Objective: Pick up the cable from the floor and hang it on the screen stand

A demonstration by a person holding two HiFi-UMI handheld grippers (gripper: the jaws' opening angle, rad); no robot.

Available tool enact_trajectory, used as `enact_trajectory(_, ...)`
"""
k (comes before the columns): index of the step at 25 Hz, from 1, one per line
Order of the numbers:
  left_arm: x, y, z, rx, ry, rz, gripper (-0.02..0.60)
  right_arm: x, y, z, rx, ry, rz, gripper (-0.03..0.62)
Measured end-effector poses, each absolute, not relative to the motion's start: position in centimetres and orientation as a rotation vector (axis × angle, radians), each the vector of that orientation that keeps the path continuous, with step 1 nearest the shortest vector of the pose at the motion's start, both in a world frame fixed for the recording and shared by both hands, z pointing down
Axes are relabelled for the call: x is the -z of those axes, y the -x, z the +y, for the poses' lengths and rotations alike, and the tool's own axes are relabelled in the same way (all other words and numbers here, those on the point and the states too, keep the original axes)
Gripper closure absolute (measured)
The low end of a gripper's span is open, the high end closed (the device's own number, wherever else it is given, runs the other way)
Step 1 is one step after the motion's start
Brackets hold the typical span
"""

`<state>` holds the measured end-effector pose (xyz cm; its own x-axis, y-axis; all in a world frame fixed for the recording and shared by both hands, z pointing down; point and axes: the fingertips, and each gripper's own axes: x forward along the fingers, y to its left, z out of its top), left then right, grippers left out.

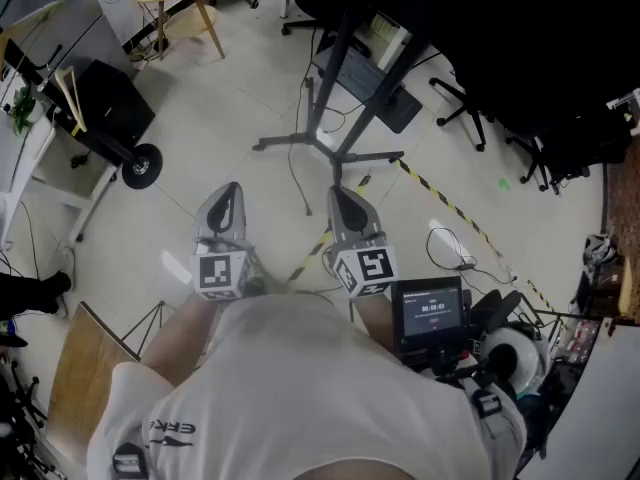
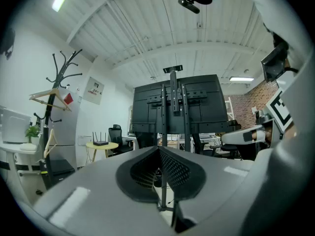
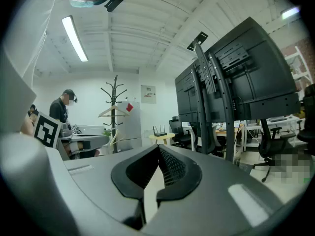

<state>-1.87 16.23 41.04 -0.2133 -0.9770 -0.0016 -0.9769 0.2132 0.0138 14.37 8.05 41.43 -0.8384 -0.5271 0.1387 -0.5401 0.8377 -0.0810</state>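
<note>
Both grippers are clamped shut on nothing. The left gripper [image 1: 229, 190] and right gripper [image 1: 341, 194] are held side by side over the floor, pointing at the one screen stand [image 1: 290, 141]. I count two cables down there. A thin dark cable [image 1: 296, 183] lies on the floor between the two gripper tips, trailing out from the stand's base. A looped cable [image 1: 431, 236] sits off to the right, beside the yellow-black tape [image 1: 445, 201].
</note>
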Motion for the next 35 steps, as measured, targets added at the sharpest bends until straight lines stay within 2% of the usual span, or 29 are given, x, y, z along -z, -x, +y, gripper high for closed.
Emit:
enact_trajectory(7, -42.3, 10.2, 12.3, 0.002, -1.986, -2.39, 0.58, -41.7, -7.1, 3.8, -0.162, -0.923, -2.854, 0.579)
enact_trajectory(12, -43.5, 13.1, 10.0, -0.007, -1.999, -2.354, 0.58, -42.4, -5.0, 1.9, -0.172, -0.988, -2.827, 0.58)
enact_trajectory(27, -48.3, 11.5, 0.9, -0.075, -1.936, -2.312, 0.58, -44.8, -7.8, -6.5, -0.187, -1.004, -2.79, 0.579)
enact_trajectory(35, -52.7, 9.9, -3.3, -0.169, -1.868, -2.291, 0.58, -49.3, -9.7, -10.3, -0.273, -0.938, -2.74, 0.579)
